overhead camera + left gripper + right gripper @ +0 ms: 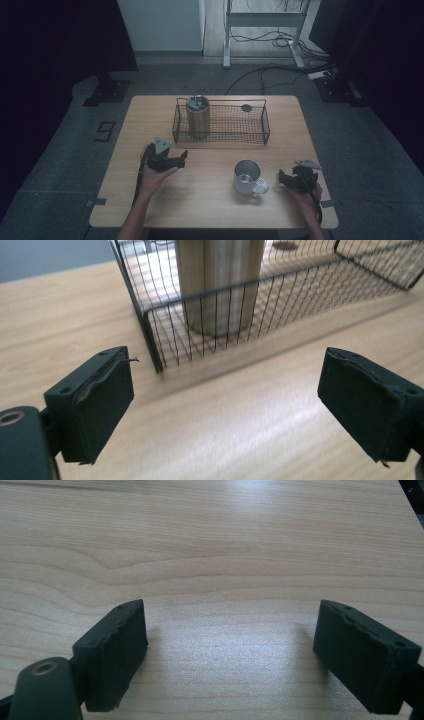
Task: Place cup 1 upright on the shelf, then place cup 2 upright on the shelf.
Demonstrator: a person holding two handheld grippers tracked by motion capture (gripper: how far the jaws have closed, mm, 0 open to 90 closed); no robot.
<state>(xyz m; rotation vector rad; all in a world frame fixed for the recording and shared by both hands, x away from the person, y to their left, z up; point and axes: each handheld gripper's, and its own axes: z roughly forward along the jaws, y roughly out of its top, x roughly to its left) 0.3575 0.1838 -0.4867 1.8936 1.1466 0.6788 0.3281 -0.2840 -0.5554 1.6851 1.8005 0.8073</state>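
A black wire basket [262, 120] stands at the back middle of the wooden table [215, 200]. Inside its left end stands a tall steel tumbler [198, 117] with a lid, and a dark round lid [246, 107] lies at its far right. A white mug [246, 177] sits on the table in front, handle to the right. My left gripper [181, 159] is open, in front of the basket's left corner [150, 335], with the tumbler [220, 280] behind the wires. My right gripper [283, 179] is open just right of the mug's handle, over bare wood [220, 580].
The person's hands hold both grippers near the table's front half. Beyond the table lie a grey floor, a desk frame [265, 20] with cables, a white cabinet [162, 25] and dark curtains at both sides.
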